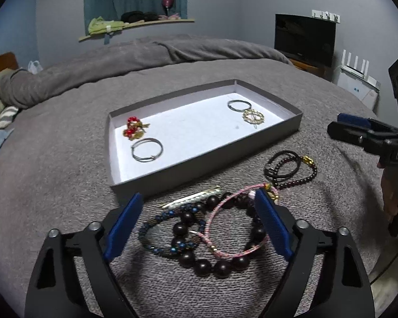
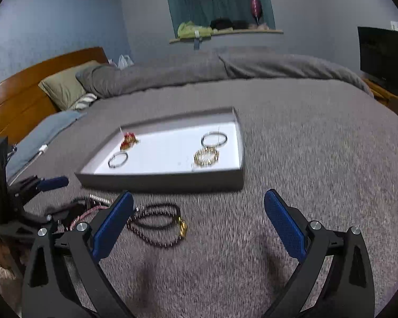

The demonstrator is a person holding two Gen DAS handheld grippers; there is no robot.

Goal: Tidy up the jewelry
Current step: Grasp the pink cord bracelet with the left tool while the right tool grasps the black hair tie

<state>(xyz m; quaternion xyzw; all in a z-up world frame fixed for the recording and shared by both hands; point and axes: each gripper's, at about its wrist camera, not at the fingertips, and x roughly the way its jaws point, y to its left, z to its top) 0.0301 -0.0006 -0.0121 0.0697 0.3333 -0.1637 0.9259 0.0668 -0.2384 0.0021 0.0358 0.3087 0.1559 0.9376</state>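
A shallow grey tray [image 1: 207,156] with a white floor lies on the grey blanket. Inside it are a red-and-gold brooch [image 1: 134,128], two silver bangles [image 1: 147,149] and a round gold piece [image 1: 253,117]. In front of it is a pile: a big dark-bead bracelet [image 1: 212,266], a pink cord bracelet [image 1: 233,253], a blue bead bracelet [image 1: 156,246] and a pearl clip [image 1: 191,198]. My left gripper [image 1: 199,197] stands open astride this pile. To the right lies a small dark bead strand [image 2: 156,220] with a gold clasp. My right gripper [image 2: 199,196] is open and empty, just right of that strand.
The grey blanket [image 2: 305,159] covers the whole bed. Pillows [image 2: 63,87] and a wooden headboard [image 2: 26,90] are at the far left. A dark screen [image 1: 305,39] stands on a stand beyond the bed's far right corner. A wall shelf [image 1: 135,23] holds clothes.
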